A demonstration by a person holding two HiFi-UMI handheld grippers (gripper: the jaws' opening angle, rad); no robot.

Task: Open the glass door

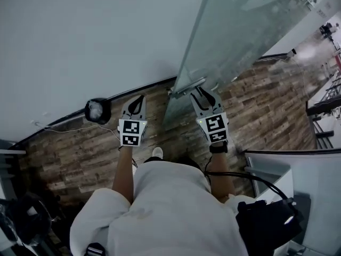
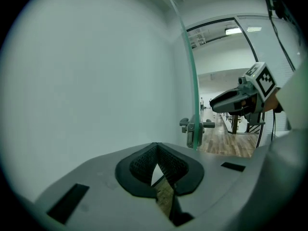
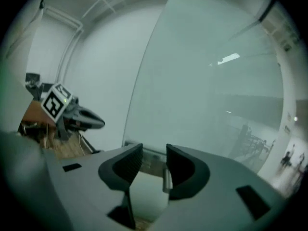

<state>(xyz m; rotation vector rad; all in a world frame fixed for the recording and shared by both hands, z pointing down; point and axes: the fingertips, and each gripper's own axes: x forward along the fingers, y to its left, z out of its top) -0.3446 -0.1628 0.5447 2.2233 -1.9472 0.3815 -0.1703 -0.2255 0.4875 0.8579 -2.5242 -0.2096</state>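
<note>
The left gripper (image 2: 156, 153) was closed on nothing, facing the white wall (image 1: 80, 36). The right gripper (image 3: 154, 153) held its jaws apart, empty, with the metal handle (image 1: 187, 86) just beyond its tips. The glass door (image 1: 240, 31) rose behind. A dark round bin (image 1: 98, 110) sat by the wall, its contents unclear.

Glossy glass door (image 1: 240, 31), metal handle (image 1: 187, 87) — wood-plank floor (image 1: 80, 148)
</note>
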